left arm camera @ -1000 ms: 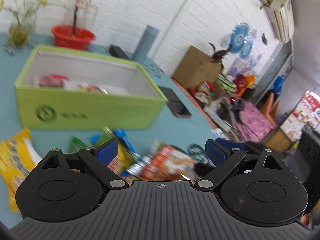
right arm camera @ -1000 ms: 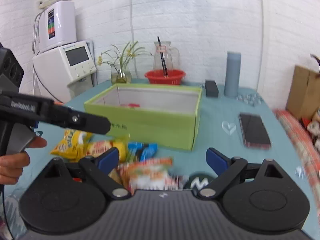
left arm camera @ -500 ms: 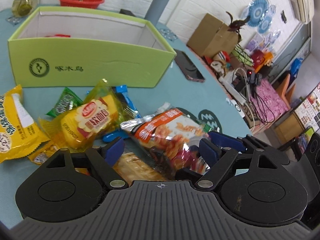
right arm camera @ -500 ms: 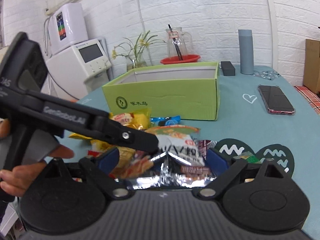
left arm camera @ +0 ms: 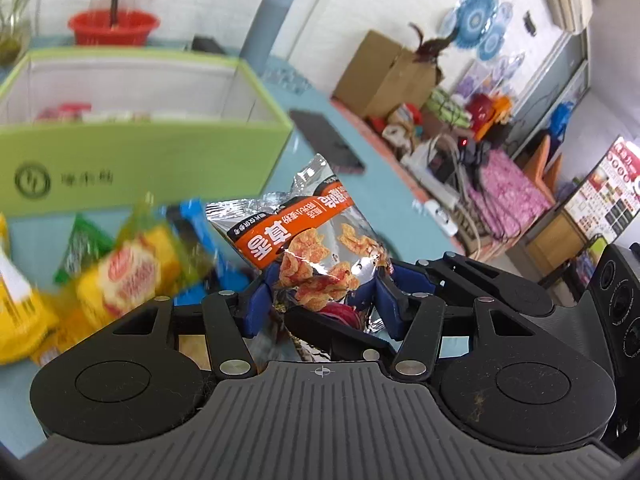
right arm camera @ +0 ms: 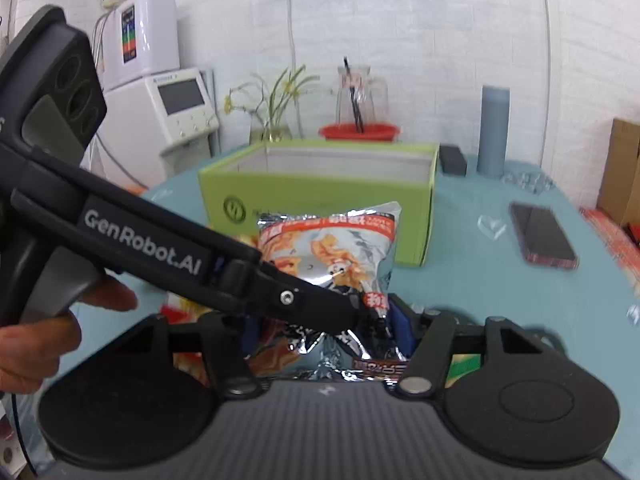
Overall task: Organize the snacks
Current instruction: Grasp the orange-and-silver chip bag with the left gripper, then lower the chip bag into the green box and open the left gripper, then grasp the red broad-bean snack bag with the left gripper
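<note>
Left wrist view, left to right. Loose snacks lie on the teal counter (left arm camera: 352,184): a yellow packet (left arm camera: 128,280), a green packet (left arm camera: 82,242) and a blue wrapper (left arm camera: 200,224), all blurred, just in front of the green box (left arm camera: 160,160). The box stands open, with a few packets already inside at its left end.

Centre: the left hand-held gripper (left arm camera: 320,304) has its blue pads pressed in on the lower part of a silver-and-orange chip bag (left arm camera: 304,240). The bag stands upright above the pile, apparently lifted off the counter. The right hand-held gripper (left arm camera: 382,300) comes in from the right side and closes on the same bag from the other side.

Right wrist view: the left tool's arm crosses from the left, its tip at the bag's lower edge; the right pads are drawn in against the crumpled foil of the chip bag (right arm camera: 332,256). The green box (right arm camera: 320,184) sits directly behind. A phone (right arm camera: 540,236) lies well apart to the right.

Step in hand, as I judge it: the bag is picked up by both tools and is not yet in the box. Next move calls for carrying it forward over the near wall and releasing both grips inside. Risk: foil slipping or tearing if the two tools pull apart.
</note>
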Demonstrator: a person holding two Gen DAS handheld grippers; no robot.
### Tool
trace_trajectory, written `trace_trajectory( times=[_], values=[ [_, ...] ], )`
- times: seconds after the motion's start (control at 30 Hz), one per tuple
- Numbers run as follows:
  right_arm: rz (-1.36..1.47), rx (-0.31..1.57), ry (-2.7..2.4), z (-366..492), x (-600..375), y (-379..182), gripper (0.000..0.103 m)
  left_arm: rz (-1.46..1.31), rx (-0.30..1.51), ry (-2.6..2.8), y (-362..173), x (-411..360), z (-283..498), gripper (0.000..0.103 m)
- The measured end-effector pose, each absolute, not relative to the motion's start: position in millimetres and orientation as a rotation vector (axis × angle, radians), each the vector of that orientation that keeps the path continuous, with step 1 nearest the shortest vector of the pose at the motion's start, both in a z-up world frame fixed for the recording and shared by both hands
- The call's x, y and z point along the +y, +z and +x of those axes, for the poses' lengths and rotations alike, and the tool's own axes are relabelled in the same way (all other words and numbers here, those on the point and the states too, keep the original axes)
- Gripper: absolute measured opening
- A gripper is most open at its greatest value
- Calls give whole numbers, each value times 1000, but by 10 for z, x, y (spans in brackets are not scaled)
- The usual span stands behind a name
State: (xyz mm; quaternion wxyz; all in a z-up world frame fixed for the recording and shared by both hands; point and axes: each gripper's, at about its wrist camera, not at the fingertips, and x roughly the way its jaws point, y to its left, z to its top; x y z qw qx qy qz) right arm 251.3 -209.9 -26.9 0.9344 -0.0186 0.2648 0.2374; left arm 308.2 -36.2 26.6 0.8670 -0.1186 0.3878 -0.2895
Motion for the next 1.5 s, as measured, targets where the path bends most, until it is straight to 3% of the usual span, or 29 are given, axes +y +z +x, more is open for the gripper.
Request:
trace_trajectory(
  times=[0.27, 0.5, 0.6, 0.7, 0.83, 1.07, 1.37, 1.5],
  values=[
    [-98, 502, 480, 3623, -1880, 118, 65, -214, 744, -564, 749, -361, 4131, 44],
    [-114, 614, 495, 4546, -1640, -176, 67, -229, 825, -517, 449, -221, 5063, 46],
    [-134, 631, 486, 4680, -1584, -333, 77, -245, 847, -508, 260, -157, 5265, 67],
    [-105, 622, 495, 4665, -1622, -299, 78, -215, 803, -471, 255, -93, 5285, 71],
    [-101, 543, 475, 4378, -1746, -55, 88, -220, 750, -465, 407, -2, 5018, 75],
    [-79, 484, 525, 3365, -1933, 71, 92, -210, 654, -499, 685, 134, 3992, 84],
    [-21, 554, 520, 2075, -1851, -507, 92, -208, 660, -325, 139, 471, 2397, 86],
    [84, 613, 562, 1780, -1854, -643, 92, -294, 702, -345, -48, 666, 2042, 84]
  ],
)
